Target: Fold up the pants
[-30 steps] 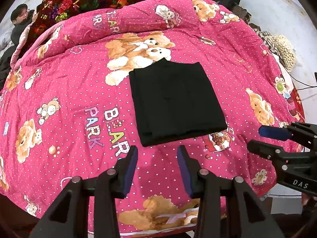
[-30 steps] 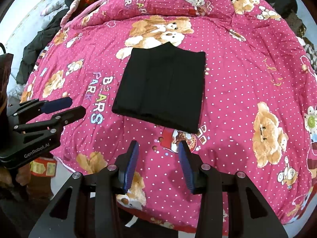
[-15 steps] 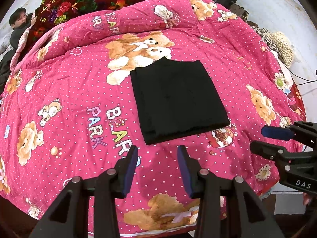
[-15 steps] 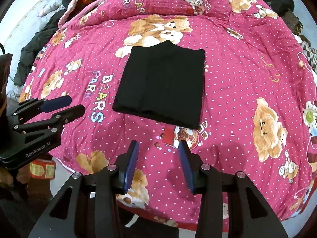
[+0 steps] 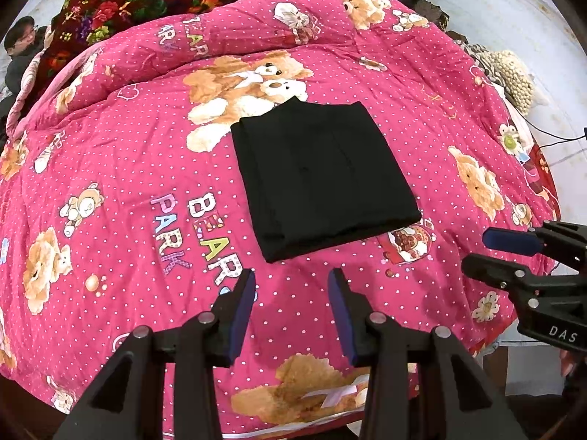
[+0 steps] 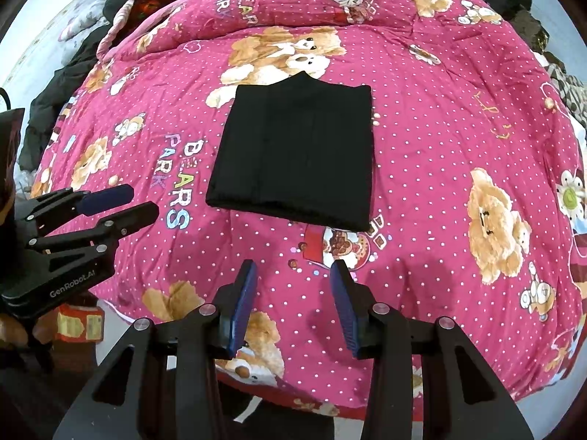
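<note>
Even, diffuse light is falling across the pink quilt (image 5: pixel 146 168), keeping its colours bright and free of glare. Soft shadows are pooling on the cloth just ahead of the left gripper (image 5: pixel 291 286) and the right gripper (image 6: pixel 292 275). The folded black pants (image 6: pixel 297 150) are reading as a near-featureless dark block, their creases barely showing. Fisheye distortion is bulging the bed into a dome, while dark vignetting is cutting off every corner. Focus is holding sharp throughout.

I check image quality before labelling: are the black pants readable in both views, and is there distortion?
Left wrist view: pants sharp-edged but so dark that folds barely show; quilt bulges from fisheye. Right wrist view: same, pants nearly featureless, corners vignetted.
</note>
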A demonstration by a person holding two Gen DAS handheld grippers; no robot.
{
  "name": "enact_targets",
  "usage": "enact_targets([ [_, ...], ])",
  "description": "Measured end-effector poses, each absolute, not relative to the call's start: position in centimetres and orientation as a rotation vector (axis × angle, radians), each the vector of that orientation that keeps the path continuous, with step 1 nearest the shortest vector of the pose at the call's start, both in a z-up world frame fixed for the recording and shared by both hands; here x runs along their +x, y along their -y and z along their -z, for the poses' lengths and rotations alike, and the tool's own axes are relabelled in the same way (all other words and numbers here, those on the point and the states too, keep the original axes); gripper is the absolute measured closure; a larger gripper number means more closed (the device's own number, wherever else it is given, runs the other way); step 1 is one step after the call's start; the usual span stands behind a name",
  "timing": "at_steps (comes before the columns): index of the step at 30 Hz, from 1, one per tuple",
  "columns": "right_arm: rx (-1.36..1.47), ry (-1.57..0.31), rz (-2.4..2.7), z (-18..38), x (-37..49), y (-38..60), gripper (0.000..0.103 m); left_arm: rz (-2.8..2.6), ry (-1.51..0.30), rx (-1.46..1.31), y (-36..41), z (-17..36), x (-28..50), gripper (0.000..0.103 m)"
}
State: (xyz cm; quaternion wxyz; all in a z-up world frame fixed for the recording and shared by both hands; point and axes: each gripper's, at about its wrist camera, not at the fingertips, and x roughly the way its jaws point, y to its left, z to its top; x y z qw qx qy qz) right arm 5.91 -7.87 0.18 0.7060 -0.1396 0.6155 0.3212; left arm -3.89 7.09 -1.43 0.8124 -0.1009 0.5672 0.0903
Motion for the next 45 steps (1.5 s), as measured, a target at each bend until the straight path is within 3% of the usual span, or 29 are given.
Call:
enact_targets([
  [45, -0.344, -1.388, -0.633, -0.1, 4.8, 6.1, 0.061, -0.134, -1.204, -0.222, -9.3, 2.2, -3.6, 0.059],
])
